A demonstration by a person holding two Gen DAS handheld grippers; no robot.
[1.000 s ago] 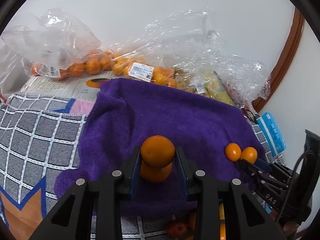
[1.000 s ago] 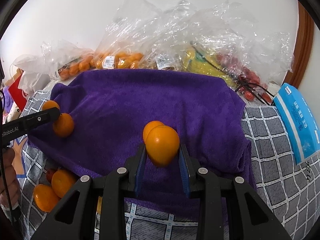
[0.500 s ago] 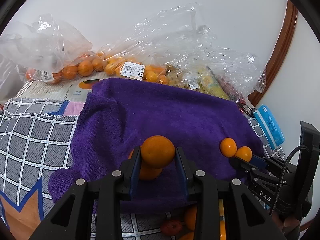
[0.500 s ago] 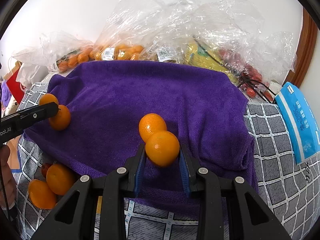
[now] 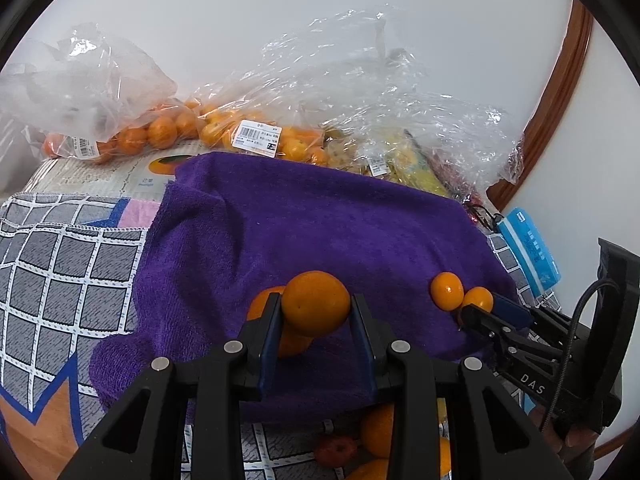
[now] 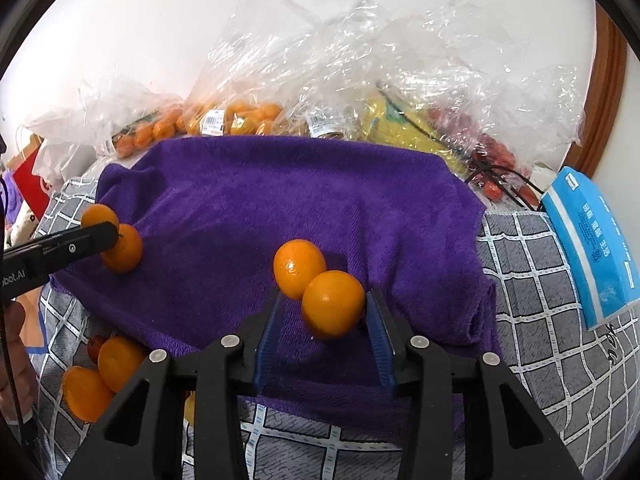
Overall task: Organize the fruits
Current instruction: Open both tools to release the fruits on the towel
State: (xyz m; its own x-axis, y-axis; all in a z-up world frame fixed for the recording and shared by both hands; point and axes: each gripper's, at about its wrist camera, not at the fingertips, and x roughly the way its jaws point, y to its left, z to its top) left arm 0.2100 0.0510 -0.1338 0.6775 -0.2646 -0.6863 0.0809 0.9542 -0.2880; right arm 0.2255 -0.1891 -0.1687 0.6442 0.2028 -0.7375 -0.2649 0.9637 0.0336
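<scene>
A: Fingers of the left gripper (image 5: 316,322) are clamped on an orange (image 5: 315,303), one blue pad against each side. Is a second fruit under it?

B: Yes, another orange (image 5: 262,303) lies just behind and below it on the purple towel (image 5: 320,224).

A: And the right gripper (image 6: 325,310)?

B: Its fingers have just been opening. The orange between them (image 6: 333,303) touches the right pad, while a gap shows at the left one. It rests on the towel against a second orange (image 6: 298,267) just ahead.

A: Left of those fingers?

B: Loose oranges (image 6: 102,376) lie on the checked cloth (image 6: 532,344), off the towel's near edge.

A: Farther ahead?

B: Clear plastic bags of fruit (image 6: 248,114) are piled past the towel, against the white wall.
</scene>
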